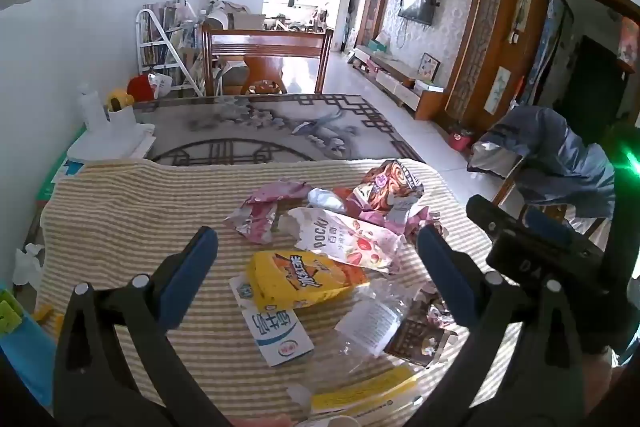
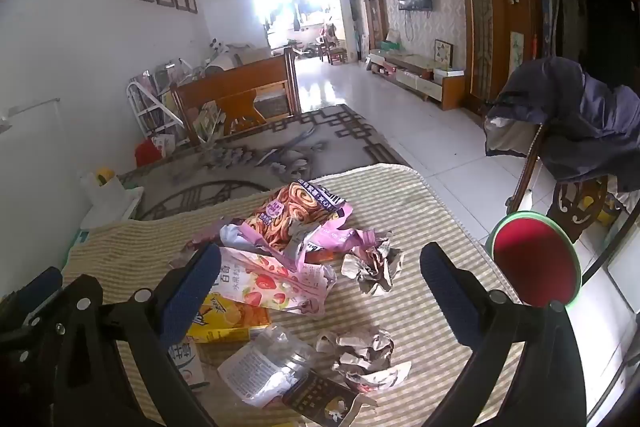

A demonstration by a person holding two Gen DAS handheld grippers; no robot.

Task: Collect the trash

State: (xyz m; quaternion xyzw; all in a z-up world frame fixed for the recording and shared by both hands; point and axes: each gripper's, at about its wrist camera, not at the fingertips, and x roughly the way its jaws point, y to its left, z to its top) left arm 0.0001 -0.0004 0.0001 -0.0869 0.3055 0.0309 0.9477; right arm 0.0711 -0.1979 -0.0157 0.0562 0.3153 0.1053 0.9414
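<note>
Hovering wide-open, both tongs (image 1: 318, 239) (image 2: 320, 259) above scattered wrappers (image 2: 276, 277)

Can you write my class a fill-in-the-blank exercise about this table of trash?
1. The trash lies on a cloth patterned with ____.
2. The yellow box lies between the fingers of the ____ claw, untouched.
3. Both the left claw and the right claw are ____, holding nothing.
4. The bin beside the table has a green rim and a ____ inside.

Missing words: stripes; left; open; red
</note>
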